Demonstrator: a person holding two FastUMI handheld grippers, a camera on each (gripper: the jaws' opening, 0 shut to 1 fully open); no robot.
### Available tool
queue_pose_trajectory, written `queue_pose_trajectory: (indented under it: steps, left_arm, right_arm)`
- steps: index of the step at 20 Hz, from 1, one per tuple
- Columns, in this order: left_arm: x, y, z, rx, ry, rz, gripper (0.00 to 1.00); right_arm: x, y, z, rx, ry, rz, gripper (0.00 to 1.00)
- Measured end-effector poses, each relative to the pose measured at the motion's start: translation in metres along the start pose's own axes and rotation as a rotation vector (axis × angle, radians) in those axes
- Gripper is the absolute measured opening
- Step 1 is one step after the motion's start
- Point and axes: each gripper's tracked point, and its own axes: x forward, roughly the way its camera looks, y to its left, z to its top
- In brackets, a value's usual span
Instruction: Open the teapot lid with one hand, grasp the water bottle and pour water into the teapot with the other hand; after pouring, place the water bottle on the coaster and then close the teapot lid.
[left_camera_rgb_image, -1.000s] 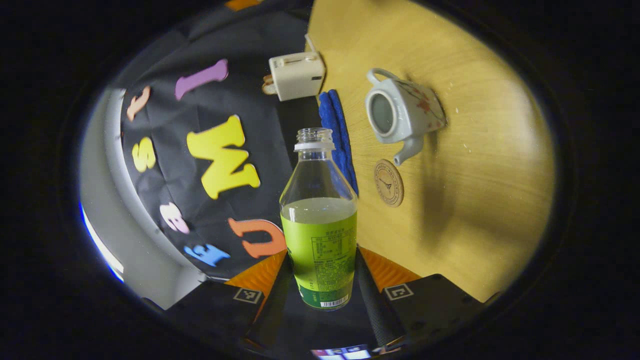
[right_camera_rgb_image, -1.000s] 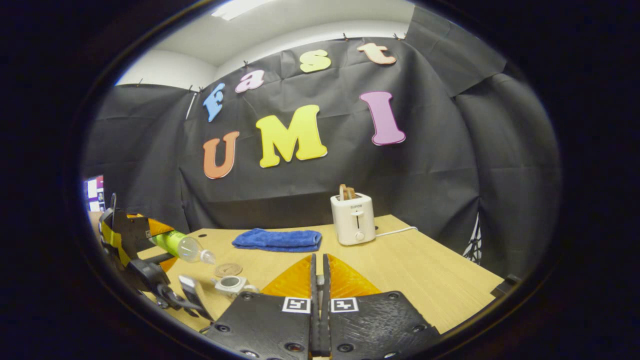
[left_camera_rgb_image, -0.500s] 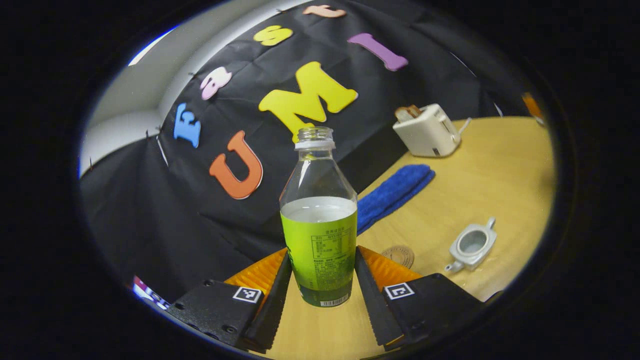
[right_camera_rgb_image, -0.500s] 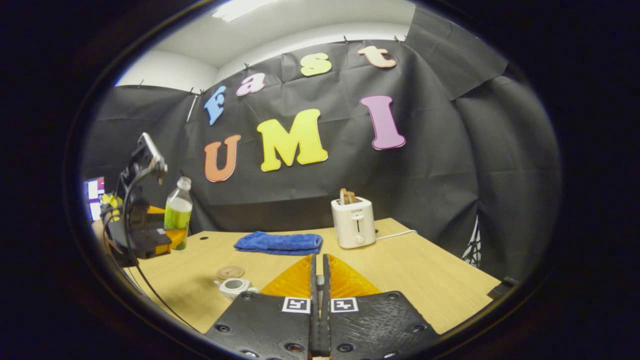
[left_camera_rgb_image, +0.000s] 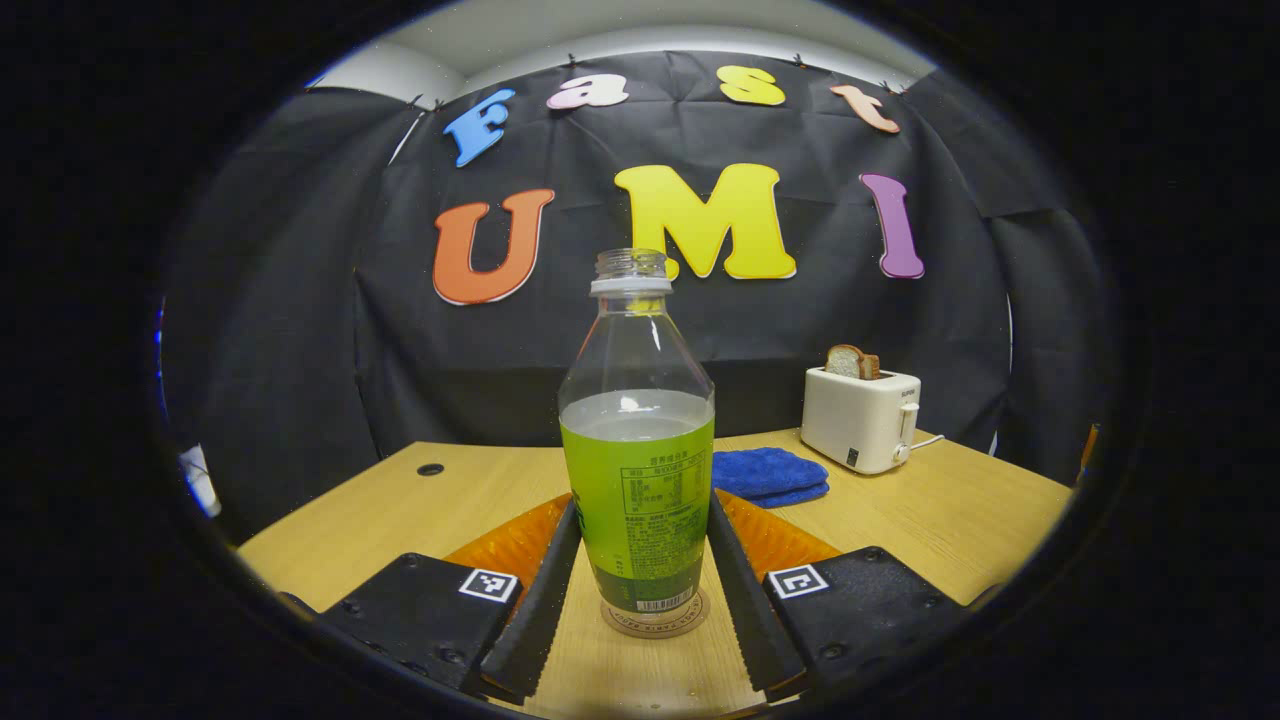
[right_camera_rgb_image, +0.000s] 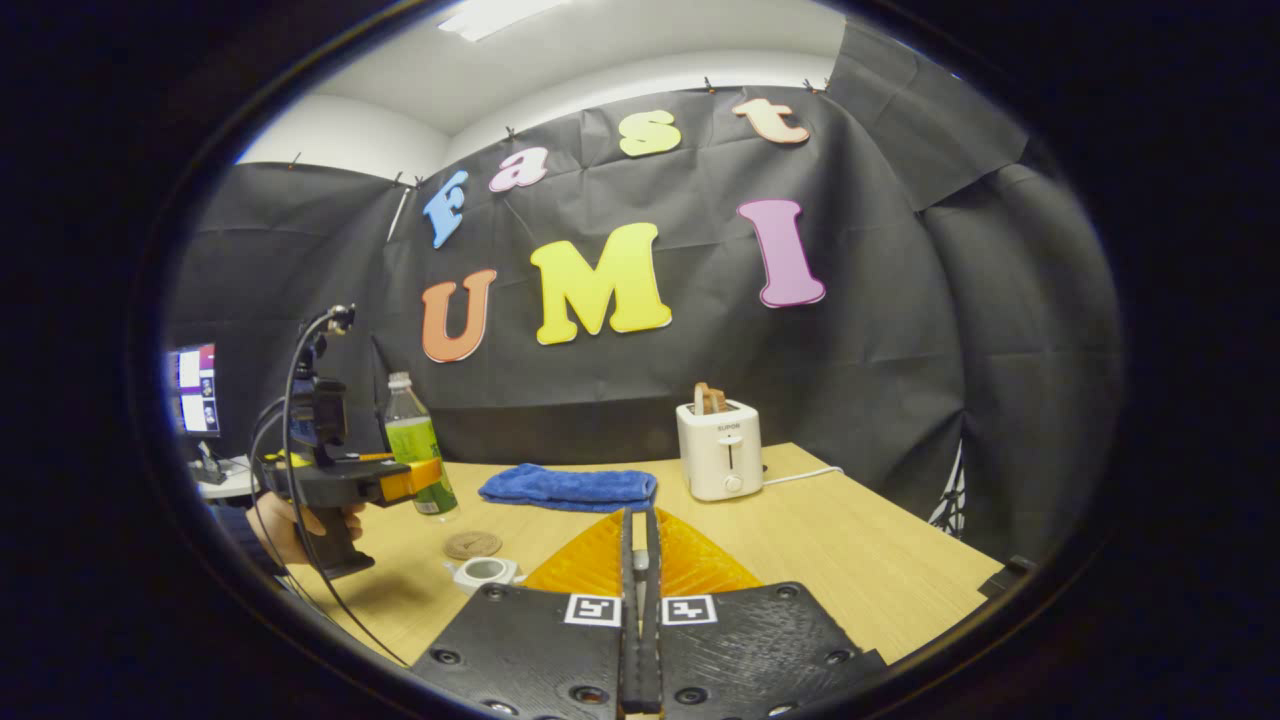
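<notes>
A clear, capless water bottle (left_camera_rgb_image: 638, 470) with a green label stands upright between my left gripper's (left_camera_rgb_image: 643, 510) fingers, which are shut on it. Its base hangs just over the round cork coaster (left_camera_rgb_image: 655, 622). In the right gripper view the bottle (right_camera_rgb_image: 415, 455) and the left gripper (right_camera_rgb_image: 400, 482) sit a little above the table, left of the coaster (right_camera_rgb_image: 472, 545). The white teapot (right_camera_rgb_image: 483, 572) stands open beside the coaster. My right gripper (right_camera_rgb_image: 640, 525) is shut, raised over the table, with a thin pale sliver of the teapot lid between its fingers.
A white toaster (right_camera_rgb_image: 720, 450) with bread stands at the back of the wooden table (right_camera_rgb_image: 850, 560), a folded blue cloth (right_camera_rgb_image: 568, 487) to its left. A hand (right_camera_rgb_image: 300, 530) holds the left gripper. A monitor (right_camera_rgb_image: 195, 385) glows at the far left.
The left gripper swung the bottle from tilted over the teapot back to upright and lowered it towards the coaster. The right gripper stayed shut and nearly still.
</notes>
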Motion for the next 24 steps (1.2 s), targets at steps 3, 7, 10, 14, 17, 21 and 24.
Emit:
queue_pose_trajectory:
  steps: [3, 7, 10, 14, 17, 21, 24]
  left_arm:
    - [0.015, 0.006, -0.031, -0.044, 0.061, 0.014, 0.76]
    - [0.021, 0.001, -0.051, -0.056, 0.099, -0.01, 0.76]
    - [0.025, 0.002, -0.052, 0.001, 0.09, 0.004, 0.77]
    - [0.032, -0.002, -0.052, 0.017, 0.083, -0.014, 0.77]
    - [0.03, -0.004, -0.054, 0.012, 0.083, -0.027, 0.78]
    - [0.023, 0.007, -0.049, 0.017, 0.07, 0.015, 1.0]
    - [0.005, 0.014, -0.049, 0.029, 0.086, 0.043, 1.0]
  right_arm:
    - [0.004, 0.003, -0.006, 0.001, 0.009, 0.001, 0.0]
    - [0.011, 0.009, -0.018, 0.002, 0.034, 0.003, 0.0]
    - [0.013, 0.018, -0.025, -0.005, 0.051, 0.018, 0.0]
    - [0.012, 0.021, -0.026, -0.028, 0.049, 0.016, 0.0]
    - [0.011, 0.022, -0.027, -0.032, 0.054, 0.013, 0.0]
    - [0.011, 0.028, -0.03, -0.05, 0.056, 0.022, 0.0]
    - [0.013, 0.042, -0.038, -0.058, 0.064, 0.067, 0.0]
